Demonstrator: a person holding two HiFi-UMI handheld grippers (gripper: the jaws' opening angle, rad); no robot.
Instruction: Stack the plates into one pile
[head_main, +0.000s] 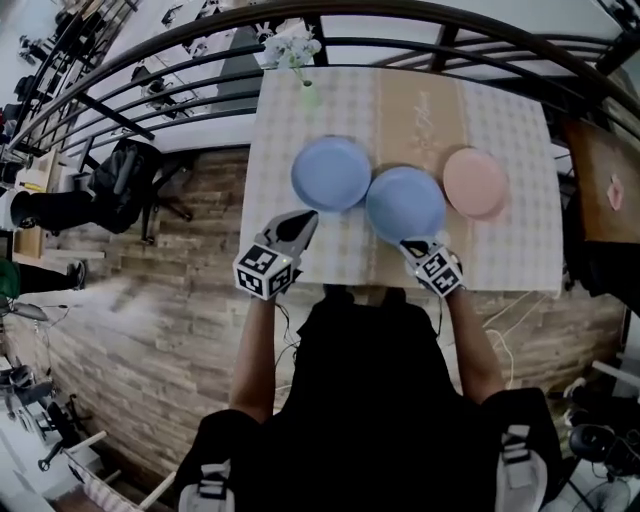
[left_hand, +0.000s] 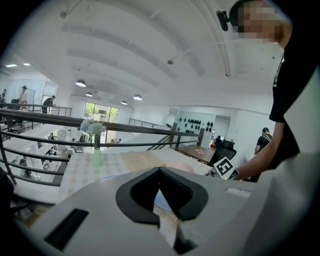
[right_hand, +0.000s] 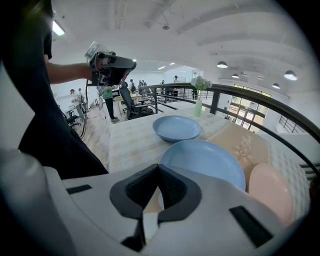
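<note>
Plates are not yet piled: 3 lie flat, hollow side up, in a row on the cloth-covered surface (head_main: 520, 240). The left blue plate (head_main: 331, 173) sits a little further from the person. The middle blue plate (head_main: 405, 203) and the pink plate (head_main: 475, 183) follow to the right. Their rims are close together, and I cannot tell whether they touch. Being round, none has a long axis; only the row runs left to right.

The left gripper (head_main: 305, 218) hangs just off the left blue plate's near edge, jaws closed together on nothing. The right gripper (head_main: 408, 243) tilts down at the middle blue plate's near rim, jaws likewise pressed together and empty. My guess is that both aim at near rims because a flat plate offers nothing else to pinch. The jaws would have to part first.
</note>
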